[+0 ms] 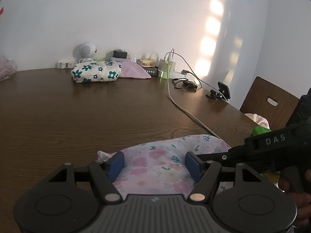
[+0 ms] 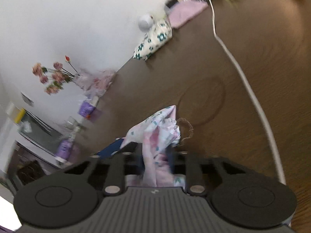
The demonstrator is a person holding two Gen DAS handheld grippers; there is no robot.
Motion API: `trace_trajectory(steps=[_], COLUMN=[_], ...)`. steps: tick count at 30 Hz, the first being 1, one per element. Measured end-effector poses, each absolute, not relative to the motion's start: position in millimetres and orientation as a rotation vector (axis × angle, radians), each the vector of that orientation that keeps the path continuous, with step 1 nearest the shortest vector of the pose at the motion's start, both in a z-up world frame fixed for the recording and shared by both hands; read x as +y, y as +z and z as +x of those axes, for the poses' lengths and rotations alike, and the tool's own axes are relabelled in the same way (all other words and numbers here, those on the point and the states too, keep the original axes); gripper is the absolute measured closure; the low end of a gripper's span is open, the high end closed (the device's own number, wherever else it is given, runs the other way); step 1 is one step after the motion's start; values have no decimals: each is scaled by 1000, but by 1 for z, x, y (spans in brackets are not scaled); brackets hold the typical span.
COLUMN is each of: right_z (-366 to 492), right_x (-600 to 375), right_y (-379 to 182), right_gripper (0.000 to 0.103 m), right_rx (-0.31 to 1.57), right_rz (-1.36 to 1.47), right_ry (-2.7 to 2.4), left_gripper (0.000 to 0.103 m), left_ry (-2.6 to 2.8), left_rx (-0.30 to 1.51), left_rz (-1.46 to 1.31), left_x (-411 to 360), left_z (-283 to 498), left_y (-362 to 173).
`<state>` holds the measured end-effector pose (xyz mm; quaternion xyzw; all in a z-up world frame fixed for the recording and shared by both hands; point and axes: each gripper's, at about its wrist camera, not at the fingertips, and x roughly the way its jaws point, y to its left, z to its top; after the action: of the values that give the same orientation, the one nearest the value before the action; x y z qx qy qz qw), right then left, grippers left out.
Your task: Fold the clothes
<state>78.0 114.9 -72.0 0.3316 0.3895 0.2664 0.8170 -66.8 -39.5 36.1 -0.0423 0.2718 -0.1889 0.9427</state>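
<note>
Left wrist: left gripper [image 1: 154, 164] spread over floral garment [image 1: 165, 167]; right gripper [image 2: 156, 162] clamps it

Clothes and clutter on a wooden table against a wall

A floral garment [image 1: 165, 163] lay on the table [image 1: 97, 112] at its near edge, between the left gripper's [image 1: 154, 164] spread fingers, with the right gripper [image 1: 258, 147] just to its right. Far across the table, a folded flowered cloth [image 1: 95, 71] sat before a small robot toy [image 1: 85, 51], with a folded plain cloth [image 1: 132, 70] touching its right side. A cable [image 1: 184, 112] ran from a charger [image 1: 167, 64] at the far edge toward the near right. A chair [image 1: 266, 101] stood beyond the table's right edge.
</note>
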Motion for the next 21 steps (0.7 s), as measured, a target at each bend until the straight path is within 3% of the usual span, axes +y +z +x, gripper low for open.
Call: trace_trajectory(steps=[2,5,6,11,12,14,15,16,19,20,21], right_z=[70,31,16,-33,-32,-28,-27,-25,-34,-39,-45], right_x=[80,-23,-51,-122,-121,-120,-123,-126,-145,-151,-155], right_y=[-70,-53,-44,-27,-32,-45,-52,-60,-58,-54,-47], right_gripper=[82,45,40,44,60,82,90,92,87,77,54], right_rx=[829,795,774,727,743,781,797,813,794,779,753], right_rz=[720,654,620,514,529,562,595,636,663,649,624], right_ry=[563,519,511,519,520,508,516,529,535,527,516], left_gripper=[34,33,33,33,33,32,32,32,31,31,31], left_ry=[-390,-390,-391,-392,-393,-393,-394,-394,-393,-393,-392], left_rx=[553,553,553,553,554,557,559,560,546,541,537], left_rz=[-90,-95,-95,-97,-96,-93,-91,-90,-105,-109,-114], left_x=[-39,-38,-38,-38,-38,-38,-39,-38,-32,-30,-28], left_z=[-67,-67,-67,-68,-67,-67,-67,-67,-70,-71,-72], left_y=[36,36,36,36,36,36,36,36,40,42,43])
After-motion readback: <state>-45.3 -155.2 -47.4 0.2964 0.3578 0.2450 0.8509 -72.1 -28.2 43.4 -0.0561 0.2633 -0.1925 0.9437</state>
